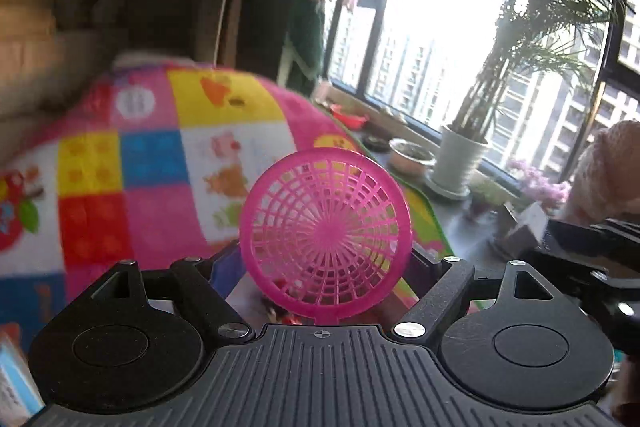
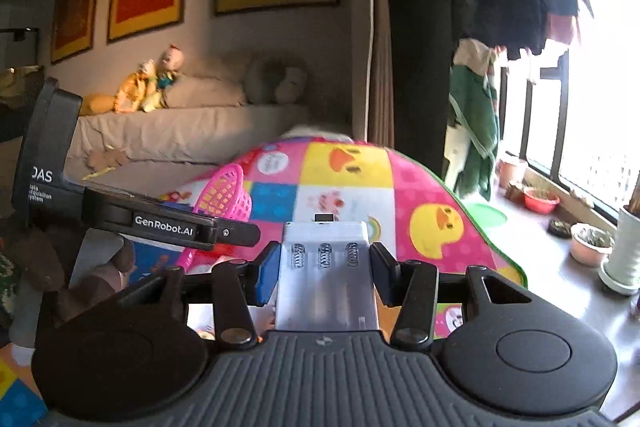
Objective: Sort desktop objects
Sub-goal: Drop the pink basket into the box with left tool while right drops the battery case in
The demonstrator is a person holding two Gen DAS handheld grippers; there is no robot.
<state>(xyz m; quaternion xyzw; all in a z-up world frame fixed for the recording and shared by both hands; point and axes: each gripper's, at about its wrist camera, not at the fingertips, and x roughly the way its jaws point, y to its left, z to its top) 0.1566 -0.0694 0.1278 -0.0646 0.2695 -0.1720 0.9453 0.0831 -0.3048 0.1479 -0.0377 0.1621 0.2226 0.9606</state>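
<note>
The right gripper point(image 2: 324, 267) is clamped on a white battery holder point(image 2: 326, 279), its three springs facing up, lifted above the patchwork cartoon mat point(image 2: 344, 183). The left gripper point(image 1: 326, 259) is clamped across a round pink mesh basket point(image 1: 326, 233), tipped so its bottom faces the camera. Beyond stand a potted palm point(image 1: 460, 163) and a bright window point(image 1: 440, 7).

Your pink basket point(image 1: 326, 239) hides the left claw's fingertips, so whether its pads press the rim can't be told. The patchwork cloth point(image 1: 160, 163) is blurred in the left wrist view. In the right wrist view the left claw's arm point(image 2: 168, 225) covers the basket's lower half.
</note>
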